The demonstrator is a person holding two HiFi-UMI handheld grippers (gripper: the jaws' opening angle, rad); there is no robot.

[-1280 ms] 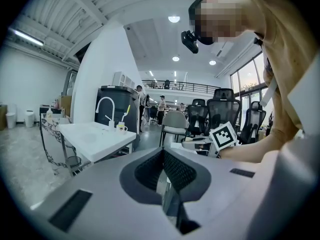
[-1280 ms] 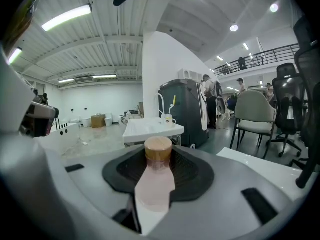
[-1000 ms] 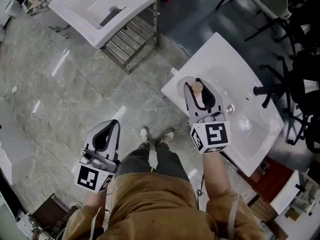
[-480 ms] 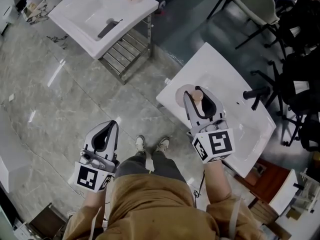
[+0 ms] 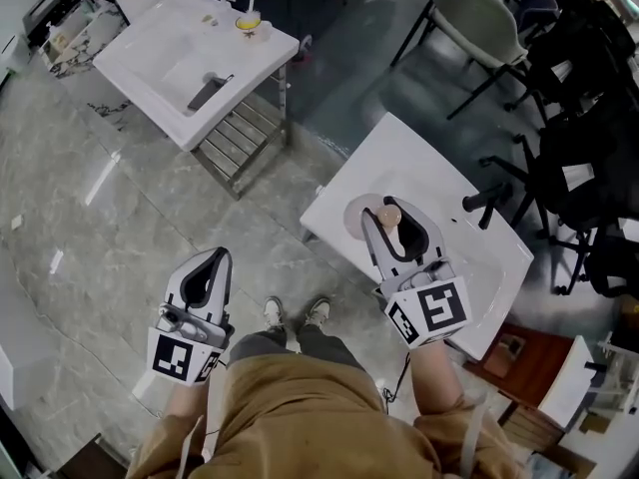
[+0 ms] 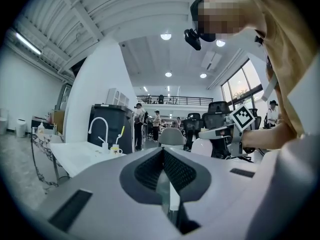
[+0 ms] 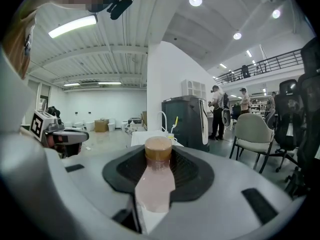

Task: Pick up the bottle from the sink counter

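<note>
A pale pink bottle [image 7: 155, 181] with a tan cap [image 5: 390, 214] is clamped upright between the dark pads of my right gripper [image 5: 397, 230]. In the head view it is held over the front left part of the white sink counter [image 5: 424, 163]. In the right gripper view the cap stands at the tips of the right gripper [image 7: 158, 156]. My left gripper [image 5: 204, 278] hangs over the grey floor, left of the person's legs, away from the counter. The pads of the left gripper [image 6: 163, 159] meet with nothing between them.
A black faucet [image 5: 480, 204] stands on the counter's right side, and a round pinkish patch [image 5: 359, 215] lies beside the bottle. A second white sink [image 5: 165, 63] on a metal frame carries a yellow cup [image 5: 247, 25]. Chairs [image 5: 474, 18] crowd the back right.
The head view has tilted, so both sinks sit lower and further left in the picture. The right gripper still holds the bottle over the same corner of the counter. The left gripper keeps its place.
</note>
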